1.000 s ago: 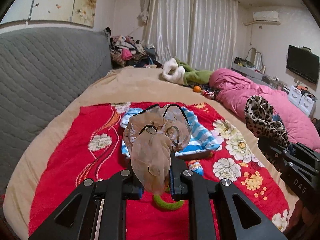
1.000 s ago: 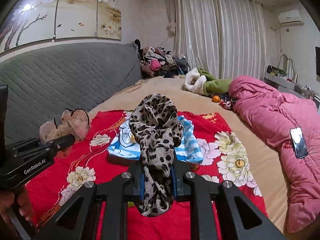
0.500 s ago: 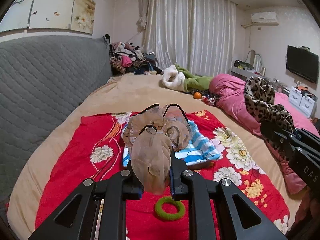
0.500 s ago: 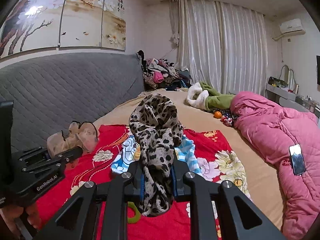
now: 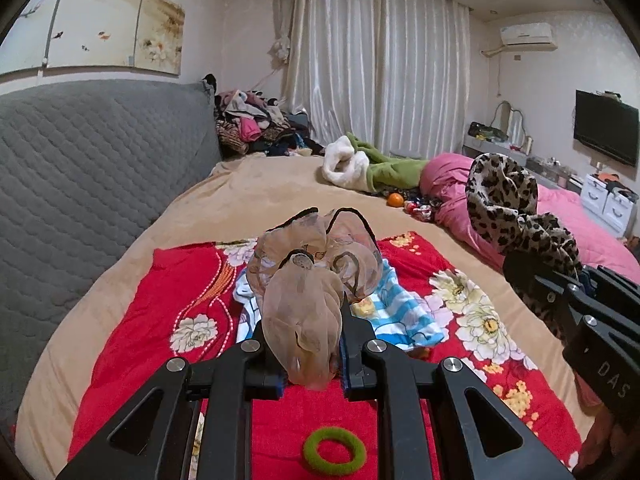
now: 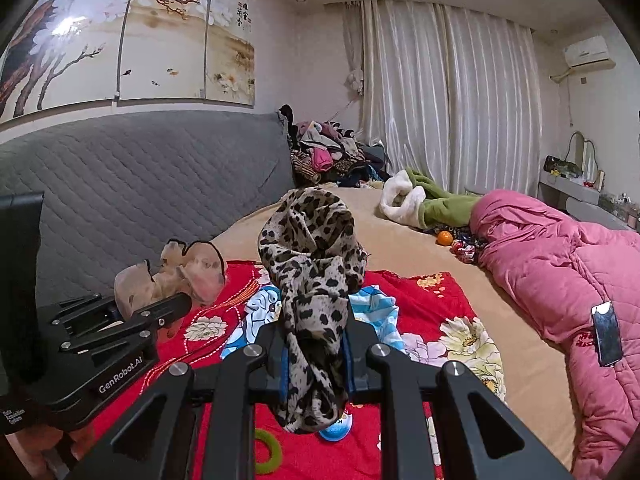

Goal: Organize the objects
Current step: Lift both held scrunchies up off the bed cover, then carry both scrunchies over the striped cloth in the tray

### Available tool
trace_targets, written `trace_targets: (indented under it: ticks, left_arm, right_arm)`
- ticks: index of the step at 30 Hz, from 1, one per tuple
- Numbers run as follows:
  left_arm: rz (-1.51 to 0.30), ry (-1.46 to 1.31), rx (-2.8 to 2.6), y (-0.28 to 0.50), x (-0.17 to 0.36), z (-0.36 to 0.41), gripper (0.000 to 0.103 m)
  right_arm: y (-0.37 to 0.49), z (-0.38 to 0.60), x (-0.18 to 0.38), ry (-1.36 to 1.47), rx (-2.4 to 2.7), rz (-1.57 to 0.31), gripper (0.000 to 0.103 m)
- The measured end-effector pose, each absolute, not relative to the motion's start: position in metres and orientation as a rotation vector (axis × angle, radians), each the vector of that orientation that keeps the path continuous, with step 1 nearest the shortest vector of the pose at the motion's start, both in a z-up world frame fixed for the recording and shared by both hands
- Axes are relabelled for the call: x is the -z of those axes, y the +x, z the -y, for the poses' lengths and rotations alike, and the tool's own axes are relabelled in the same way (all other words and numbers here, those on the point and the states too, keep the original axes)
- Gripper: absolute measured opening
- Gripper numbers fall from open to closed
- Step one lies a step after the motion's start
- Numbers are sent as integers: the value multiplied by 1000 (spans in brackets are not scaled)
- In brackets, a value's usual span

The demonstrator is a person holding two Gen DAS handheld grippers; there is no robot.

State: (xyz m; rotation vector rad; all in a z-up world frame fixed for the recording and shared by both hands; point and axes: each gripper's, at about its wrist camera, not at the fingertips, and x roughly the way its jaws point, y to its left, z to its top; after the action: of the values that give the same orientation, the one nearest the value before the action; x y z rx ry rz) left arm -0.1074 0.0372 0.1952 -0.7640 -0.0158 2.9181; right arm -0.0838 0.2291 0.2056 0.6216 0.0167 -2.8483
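My left gripper (image 5: 308, 344) is shut on a sheer beige scrunchie with black trim (image 5: 312, 280), held up above the red floral cloth (image 5: 160, 320). My right gripper (image 6: 314, 344) is shut on a leopard-print scrunchie (image 6: 312, 272), also held above the cloth. Each shows in the other view: the leopard scrunchie at the right (image 5: 508, 208), the beige one at the left (image 6: 180, 276). A green hair ring (image 5: 334, 452) lies on the cloth under the left gripper. A blue striped cartoon cloth (image 5: 400, 312) lies mid-cloth.
A pink quilt (image 6: 560, 272) with a phone (image 6: 607, 334) on it fills the bed's right side. An orange (image 6: 444, 237), a green-white garment (image 6: 424, 202) and a clothes pile (image 6: 328, 156) lie at the back. A grey padded headboard (image 5: 80, 168) runs along the left.
Both grippers have risen and tilted up with their scrunchies still held. The green ring now shows lower in the left wrist view.
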Motion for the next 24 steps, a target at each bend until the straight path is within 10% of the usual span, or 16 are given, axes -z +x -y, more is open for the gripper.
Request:
trace_targets:
  ticks: [24]
  left_arm:
    - [32, -839, -2952, -177, -157, -31, 19]
  right_arm:
    - [-150, -216, -169, 705, 2799, -7, 20]
